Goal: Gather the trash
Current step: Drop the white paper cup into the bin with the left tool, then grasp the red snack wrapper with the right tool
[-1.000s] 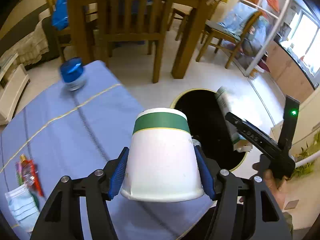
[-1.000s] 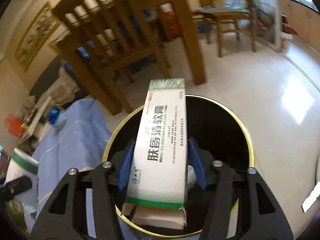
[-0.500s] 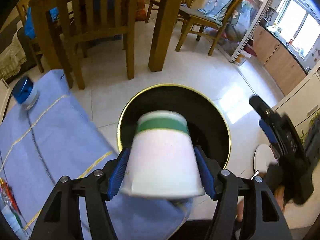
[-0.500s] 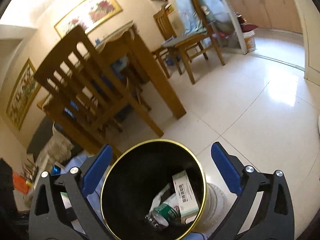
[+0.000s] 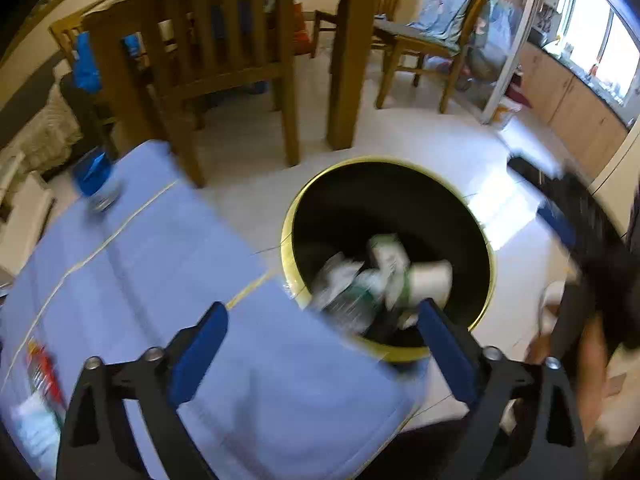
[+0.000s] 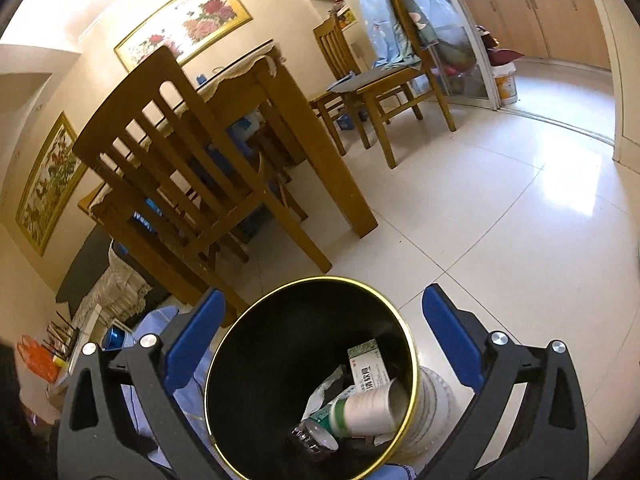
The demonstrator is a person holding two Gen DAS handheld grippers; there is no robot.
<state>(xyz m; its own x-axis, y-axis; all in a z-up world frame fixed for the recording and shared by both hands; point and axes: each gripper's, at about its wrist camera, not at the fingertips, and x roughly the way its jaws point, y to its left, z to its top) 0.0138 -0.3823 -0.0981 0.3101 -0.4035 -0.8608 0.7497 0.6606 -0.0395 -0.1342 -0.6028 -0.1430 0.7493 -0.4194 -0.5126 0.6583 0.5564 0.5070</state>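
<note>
Your left gripper [image 5: 322,350] pitches steeply down over the edge of the blue-clothed surface [image 5: 160,264]; its jaws are opening with nothing between them; the bin [image 5: 290,236] sits just ahead of the right jaw. Your right gripper [image 6: 320,340] tilts down more shallowly; its jaws stand wide and empty, framing the bin [image 6: 240,328]. The paper cup [image 6: 370,406] lies inside, touching the carton [image 6: 366,366] and a bottle [image 6: 314,436]; in the left view this trash is blurred; your right hand [image 5: 592,364] is cut off at the frame edge.
</note>
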